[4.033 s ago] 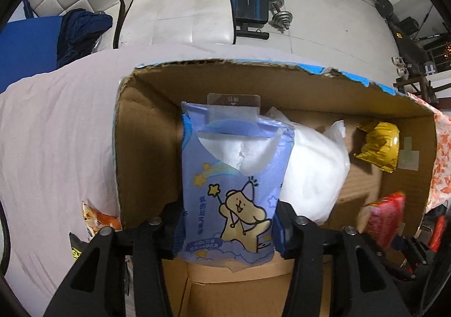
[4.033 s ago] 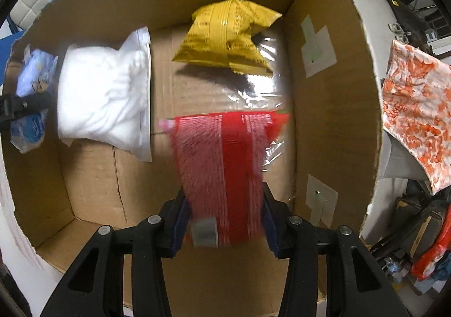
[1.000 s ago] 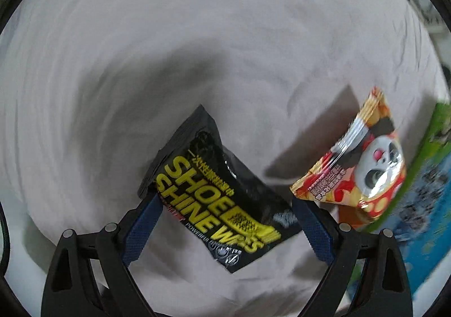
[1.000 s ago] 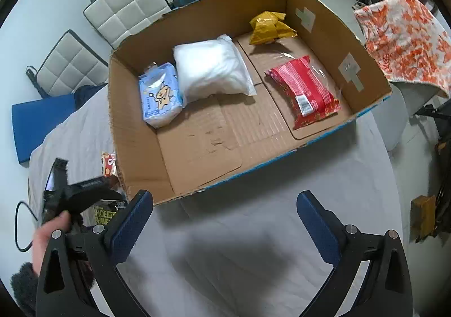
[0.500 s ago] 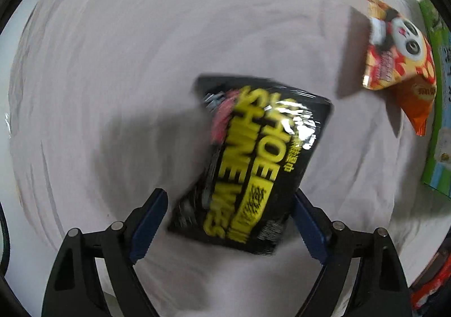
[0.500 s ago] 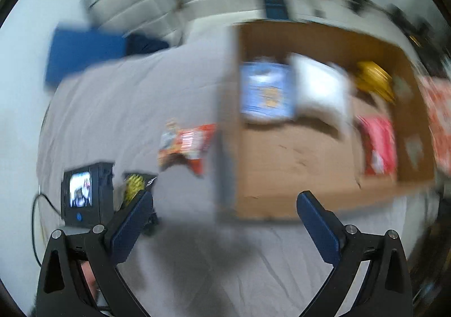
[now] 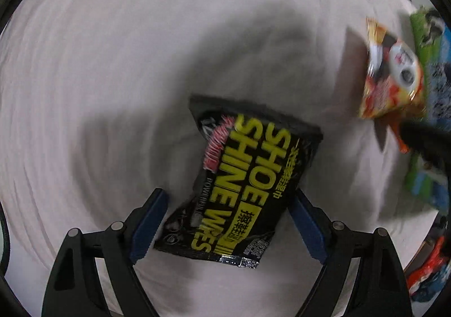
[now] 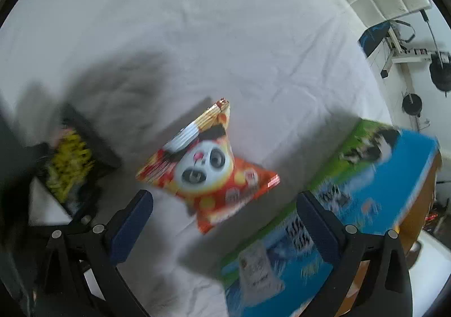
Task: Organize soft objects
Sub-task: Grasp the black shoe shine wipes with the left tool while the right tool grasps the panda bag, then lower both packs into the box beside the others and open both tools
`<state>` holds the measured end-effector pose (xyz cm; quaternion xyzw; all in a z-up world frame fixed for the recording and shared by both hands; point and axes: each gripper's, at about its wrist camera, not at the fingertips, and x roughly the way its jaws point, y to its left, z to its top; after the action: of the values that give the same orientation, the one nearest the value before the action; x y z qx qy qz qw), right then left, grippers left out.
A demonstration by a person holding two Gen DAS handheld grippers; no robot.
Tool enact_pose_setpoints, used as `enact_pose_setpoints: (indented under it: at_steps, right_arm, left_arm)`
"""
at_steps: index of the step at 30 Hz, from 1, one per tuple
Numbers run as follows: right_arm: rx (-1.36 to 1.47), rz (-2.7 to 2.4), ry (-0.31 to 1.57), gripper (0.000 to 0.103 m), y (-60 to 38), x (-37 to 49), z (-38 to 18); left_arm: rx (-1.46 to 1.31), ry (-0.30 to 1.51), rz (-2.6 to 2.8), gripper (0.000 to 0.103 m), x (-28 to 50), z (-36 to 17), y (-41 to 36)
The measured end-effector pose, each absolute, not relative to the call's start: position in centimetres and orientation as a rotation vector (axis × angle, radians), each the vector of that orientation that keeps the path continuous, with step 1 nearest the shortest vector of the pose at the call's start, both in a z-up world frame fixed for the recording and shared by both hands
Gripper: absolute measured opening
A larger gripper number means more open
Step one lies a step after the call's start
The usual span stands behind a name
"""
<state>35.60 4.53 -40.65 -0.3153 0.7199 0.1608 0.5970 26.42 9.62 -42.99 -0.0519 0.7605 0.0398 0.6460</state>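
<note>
On the left of the sheet-covered bed (image 7: 112,63), my left gripper (image 7: 228,221) straddles the black shoe shine wipes pack (image 7: 242,184). Its blue fingers (image 7: 149,221) are spread wide, either side of the pack's near end; I cannot tell whether they touch it, and nothing is clamped. Pack lies flat on the sheet, yellow lettering up, glossy film, slightly creased: I judge it will buckle if pinched too near an edge.

Centre: panda snack bag (image 8: 208,164), orange-red, puffy with crimped ends, on the sheet. My right gripper (image 8: 225,215) hangs over it, fingers wide apart, holding nothing. Placement suggests a paired pick, one item per hand.

Right: cardboard box (image 8: 366,190), green and blue printed outer wall, just beside the bag. Likely the destination. Both frames motion-blurred; finer print unreadable.
</note>
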Motion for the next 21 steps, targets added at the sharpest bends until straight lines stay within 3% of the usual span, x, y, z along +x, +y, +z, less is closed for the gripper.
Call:
enact_pose_setpoints:
  at_steps: [2,5,6,7,12,21]
  right_arm:
    - [-0.728,0.396,1.708,0.095,4.9,35.9,-42.0]
    - [-0.719,0.376,1.753,0.062,4.8,36.0,-43.3]
    - [-0.702,0.374,1.767,0.062,4.6,36.0,-43.6]
    - [-0.681,0.362,1.777,0.061,4.4,35.9,-43.6]
    - [-0.589,0.335,1.779,0.05,3.9,35.8,-42.5]
    - [-0.271,0.382,1.636,0.048,1.0,33.2,-34.1]
  left_arm:
    - [-0.083,1.693,0.083,0.085,26.4,-42.9,8.9]
    - [-0.117,1.659,0.102,0.069,25.4,-42.4,8.5]
    - [-0.122,1.65,0.107,0.054,24.2,-42.0,7.9]
    - [-0.128,1.637,0.114,0.05,23.9,-41.6,8.3]
    - [-0.212,1.629,0.139,0.047,23.1,-41.8,10.4]
    - [-0.204,1.496,0.145,0.046,20.4,-36.0,10.7]
